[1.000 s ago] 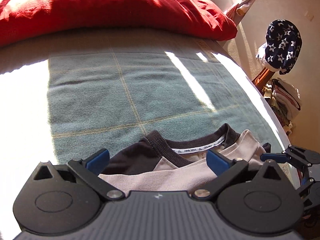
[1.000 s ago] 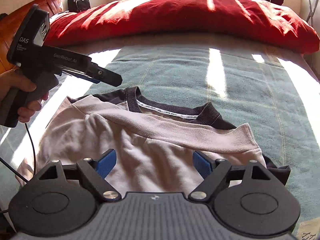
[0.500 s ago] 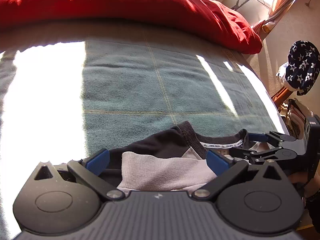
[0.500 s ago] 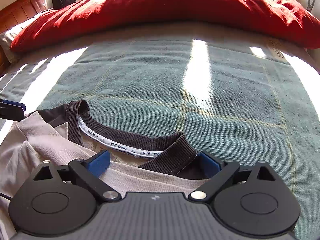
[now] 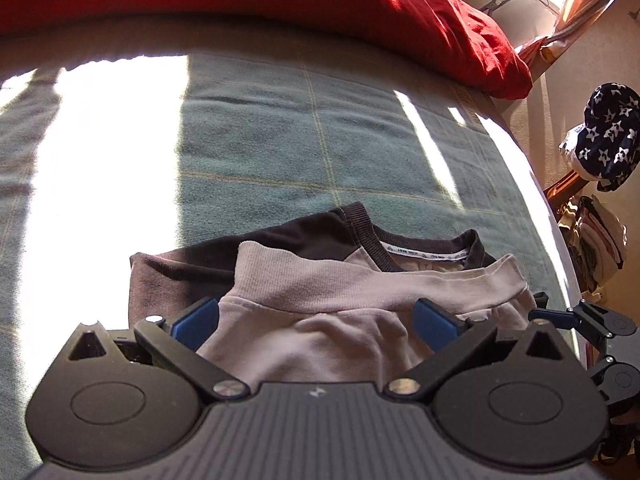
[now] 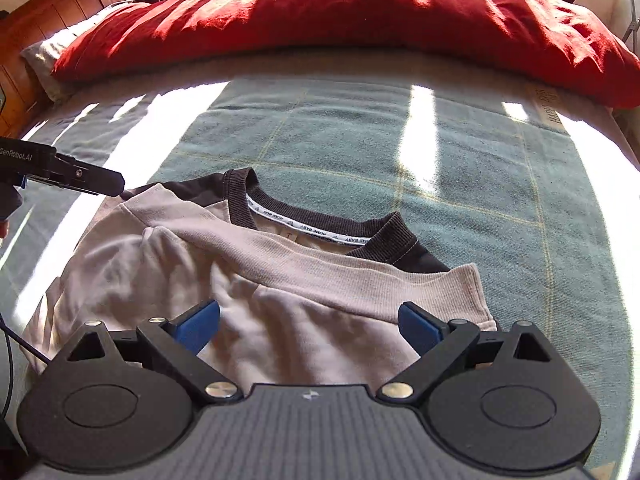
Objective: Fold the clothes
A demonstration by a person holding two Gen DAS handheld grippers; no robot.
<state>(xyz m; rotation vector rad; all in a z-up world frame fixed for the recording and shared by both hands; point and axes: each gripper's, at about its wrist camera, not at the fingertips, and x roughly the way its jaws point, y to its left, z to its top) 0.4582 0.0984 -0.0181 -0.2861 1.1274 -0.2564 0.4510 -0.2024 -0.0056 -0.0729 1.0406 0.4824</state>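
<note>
Shirt (image 6: 280, 300) lies on green blanket (image 6: 460, 168) already folded hem-up to just below the collar, both left gripper (image 5: 316, 320) and right gripper (image 6: 308, 322) spread wide, holding nothing; side folds and smoothing probably remain.

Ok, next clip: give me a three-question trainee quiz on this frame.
1. True or false: the left gripper is shut on the beige sweatshirt with the dark ribbed collar.
2. What lies along the far edge of the green checked blanket? A) long red cushion B) wicker basket C) stack of books
3. Fill in: the sweatshirt's ribbed hem is folded up toward its ____.

Key: 1 false, its jaws stand open, as do those of the right gripper; 2 A, the long red cushion; 3 collar.
</note>
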